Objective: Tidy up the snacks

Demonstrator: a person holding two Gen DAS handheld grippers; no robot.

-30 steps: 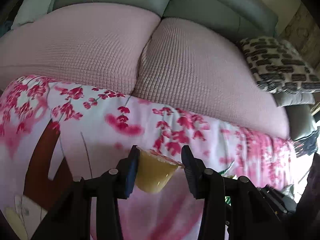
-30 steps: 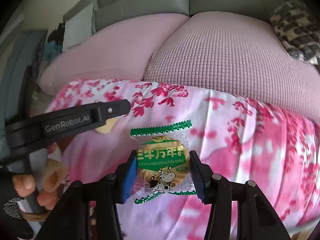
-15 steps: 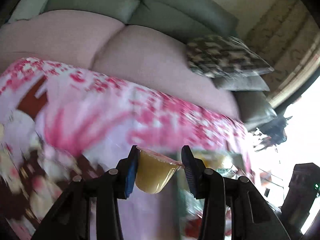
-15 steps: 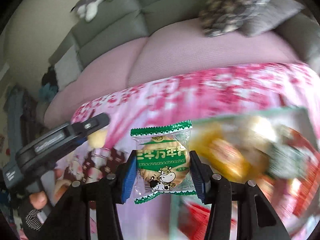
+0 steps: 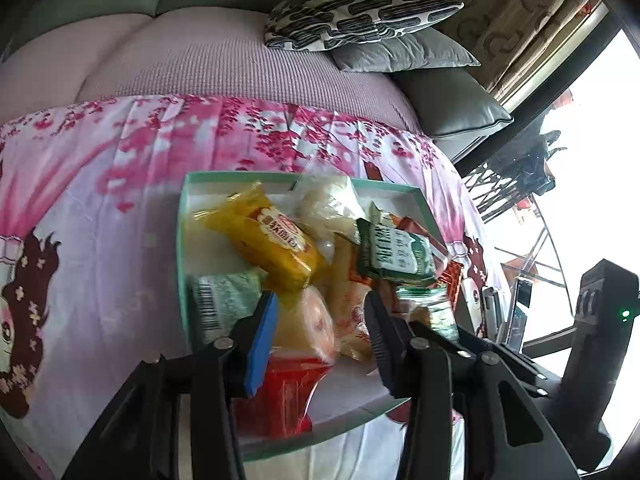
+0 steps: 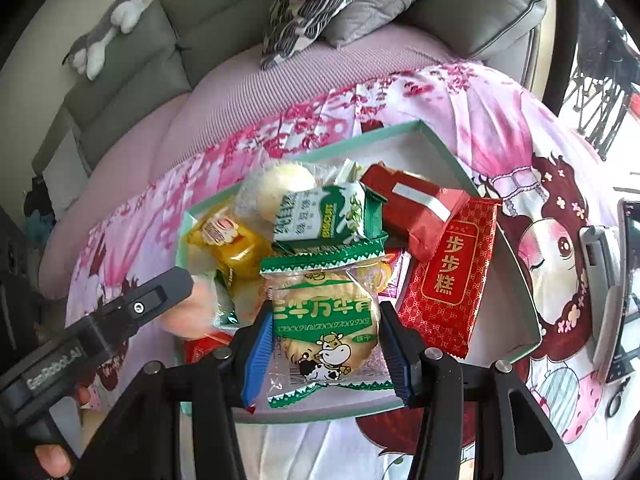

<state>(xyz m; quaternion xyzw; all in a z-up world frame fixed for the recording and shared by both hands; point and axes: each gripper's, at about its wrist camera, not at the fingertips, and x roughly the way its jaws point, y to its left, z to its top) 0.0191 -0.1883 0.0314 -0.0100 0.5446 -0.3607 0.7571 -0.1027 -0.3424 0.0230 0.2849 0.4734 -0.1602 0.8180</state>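
Two grippers over the tray (image 6: pixel 448 148): right gripper (image 6: pixel 324 344) pinching biscuit packet (image 6: pixel 324 320), left gripper (image 5: pixel 320 340) just spreading

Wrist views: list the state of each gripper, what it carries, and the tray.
Left gripper: jaws have just been opening; blurred yellow jelly cup loose between them.
Right gripper: shut on clear green-edged biscuit packet.
Teal-rimmed shallow tray: open-topped, piled with wrapped snacks.

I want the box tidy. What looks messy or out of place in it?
The snacks in the teal box lie heaped and crooked. The red patterned packet leans over the right wall, and one corner of the box is bare.
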